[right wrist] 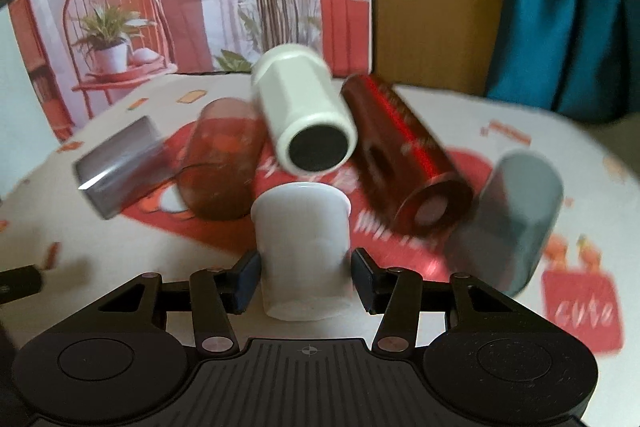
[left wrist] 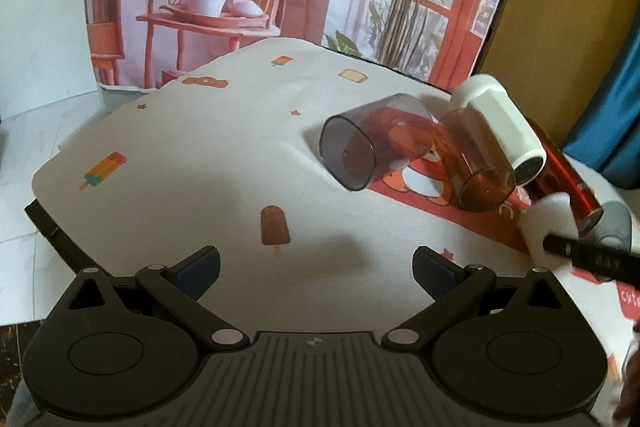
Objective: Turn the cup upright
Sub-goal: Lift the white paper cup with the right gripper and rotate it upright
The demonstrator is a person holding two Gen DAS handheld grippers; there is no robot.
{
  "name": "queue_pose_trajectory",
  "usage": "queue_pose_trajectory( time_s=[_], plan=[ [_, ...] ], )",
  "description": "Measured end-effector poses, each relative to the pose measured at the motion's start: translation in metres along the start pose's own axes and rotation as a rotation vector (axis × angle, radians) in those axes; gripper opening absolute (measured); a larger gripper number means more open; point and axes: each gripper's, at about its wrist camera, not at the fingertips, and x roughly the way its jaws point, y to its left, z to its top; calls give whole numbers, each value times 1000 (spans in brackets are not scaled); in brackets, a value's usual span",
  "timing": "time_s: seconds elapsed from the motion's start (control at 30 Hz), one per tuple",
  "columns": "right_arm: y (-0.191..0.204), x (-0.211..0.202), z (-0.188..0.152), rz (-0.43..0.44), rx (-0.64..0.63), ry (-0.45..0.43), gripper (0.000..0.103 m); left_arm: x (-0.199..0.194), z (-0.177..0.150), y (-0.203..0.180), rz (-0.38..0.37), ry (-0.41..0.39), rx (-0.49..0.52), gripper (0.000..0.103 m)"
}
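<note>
The right hand-held gripper (right wrist: 306, 277) is clamping the white cup (right wrist: 304, 247) between its pads — the cup standing just above the worktop (right wrist: 460, 115). The left hand-held gripper (left wrist: 316, 269) is hovering, jaws wide apart — a smoky clear cup (left wrist: 372, 143) lying beyond.

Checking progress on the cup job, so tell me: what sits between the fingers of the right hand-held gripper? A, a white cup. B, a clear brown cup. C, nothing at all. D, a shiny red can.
A: in the right wrist view the white cup stands between the two fingers of the right hand-held gripper, while the red can and the brown cup lie on the tablecloth farther away.
</note>
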Motion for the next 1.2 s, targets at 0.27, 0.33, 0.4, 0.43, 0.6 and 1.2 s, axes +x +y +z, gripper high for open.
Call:
queue_pose_trajectory(
  time_s=[0.27, 0.33, 0.4, 0.43, 0.6, 1.2],
  plan=[
    [32, -5, -4, 178, 78, 105, 46, -3, -2, 8, 0, 5, -46, 103],
    [41, -1, -2, 223, 97, 126, 46, -3, -1, 11, 7, 2, -61, 103],
    [50, 2, 1, 258, 106, 142, 46, 0, -1, 14, 14, 9, -74, 103],
    [55, 4, 1, 274, 107, 147, 46, 1, -1, 15, 17, 16, -80, 103],
    [69, 8, -3, 359, 100, 177, 46, 4, 0, 22, 19, 28, -112, 103],
    [28, -56, -12, 217, 41, 16, 103, -4, -4, 10, 18, 9, -66, 103]
  ],
)
